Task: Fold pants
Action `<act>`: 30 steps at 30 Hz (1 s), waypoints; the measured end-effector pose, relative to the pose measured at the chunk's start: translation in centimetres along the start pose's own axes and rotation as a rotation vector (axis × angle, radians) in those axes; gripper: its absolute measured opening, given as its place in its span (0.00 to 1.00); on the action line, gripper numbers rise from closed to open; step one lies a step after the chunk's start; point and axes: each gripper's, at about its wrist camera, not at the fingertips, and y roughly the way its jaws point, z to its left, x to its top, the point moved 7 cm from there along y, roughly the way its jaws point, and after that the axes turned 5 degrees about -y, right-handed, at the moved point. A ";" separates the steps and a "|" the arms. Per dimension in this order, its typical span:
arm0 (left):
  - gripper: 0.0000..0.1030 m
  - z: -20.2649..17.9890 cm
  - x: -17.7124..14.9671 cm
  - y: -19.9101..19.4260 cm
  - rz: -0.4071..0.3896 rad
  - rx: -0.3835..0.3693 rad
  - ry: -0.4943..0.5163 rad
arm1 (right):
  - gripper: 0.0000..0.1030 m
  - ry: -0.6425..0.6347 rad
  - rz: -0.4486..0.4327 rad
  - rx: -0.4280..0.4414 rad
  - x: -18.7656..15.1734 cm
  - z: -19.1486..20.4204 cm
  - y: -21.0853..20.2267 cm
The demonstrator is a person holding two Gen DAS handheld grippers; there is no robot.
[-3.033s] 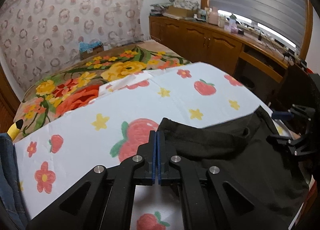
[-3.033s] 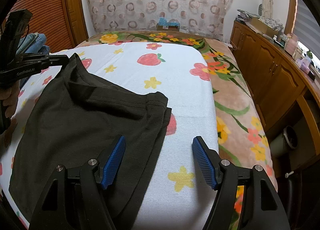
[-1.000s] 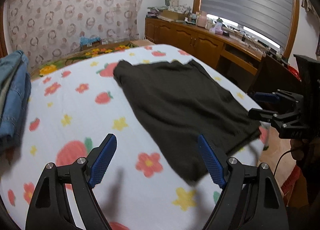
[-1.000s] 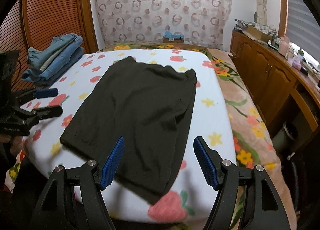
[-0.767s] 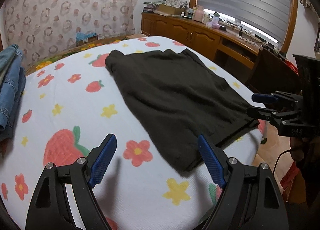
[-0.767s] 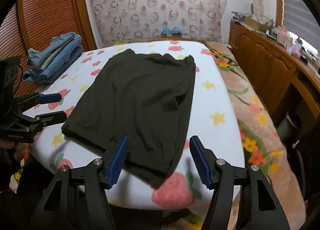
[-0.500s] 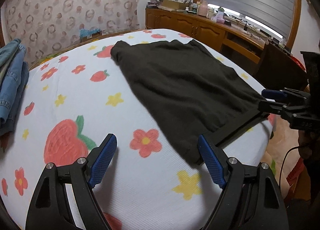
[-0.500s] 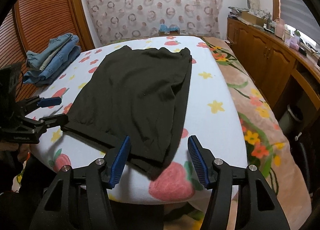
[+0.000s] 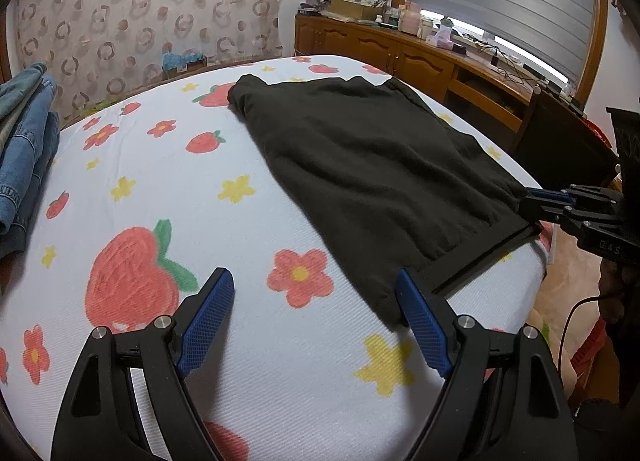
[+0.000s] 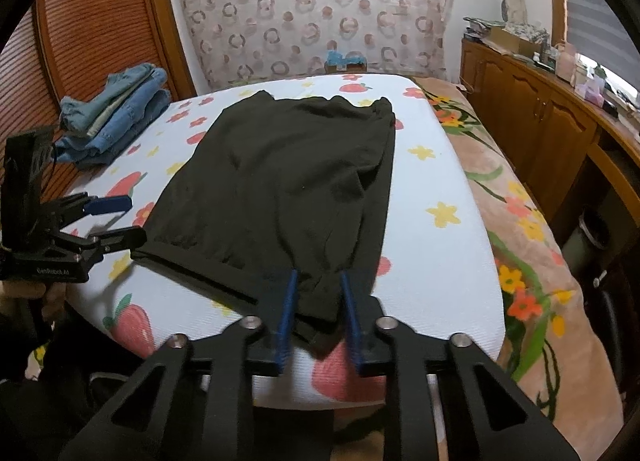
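Black pants (image 9: 372, 165) lie flat on the bed's white strawberry-print cover (image 9: 168, 197), their near end at the bed's front edge. My left gripper (image 9: 316, 301) is open, its right finger beside the pants' near left corner. In the right wrist view the pants (image 10: 288, 177) reach toward me, and my right gripper (image 10: 318, 293) has narrowed around their near right corner, a gap still between the pads. The left gripper (image 10: 116, 217) shows at the left, the right gripper (image 9: 536, 201) at the pants' far corner in the left wrist view.
Folded jeans (image 10: 116, 113) are stacked at the bed's far left. A wooden cabinet (image 10: 540, 117) with clutter runs along the right wall. A floral blanket (image 10: 520, 229) hangs over the bed's right side. A patterned curtain (image 10: 316, 9) covers the back wall.
Both grippers have come down to the pants' near end. The right gripper's fingers have closed in around the near right corner. The left gripper stays wide open.
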 end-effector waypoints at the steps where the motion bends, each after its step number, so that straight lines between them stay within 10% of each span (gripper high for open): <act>1: 0.82 0.0 0.0 0.0 -0.001 0.001 0.000 | 0.09 -0.007 -0.003 -0.005 0.0 0.0 -0.1; 17: 0.82 -0.1 0.2 0.1 -0.009 0.001 0.002 | 0.06 -0.013 -0.001 -0.012 -0.5 -0.1 -0.9; 21: 0.82 -0.1 0.2 0.1 -0.016 0.004 0.000 | 0.38 -0.052 -0.001 -0.091 -0.3 -0.1 -0.9; 30: 0.82 -0.1 0.1 0.2 -0.027 0.004 -0.002 | 0.40 0.031 0.008 -0.056 -0.4 -0.6 0.3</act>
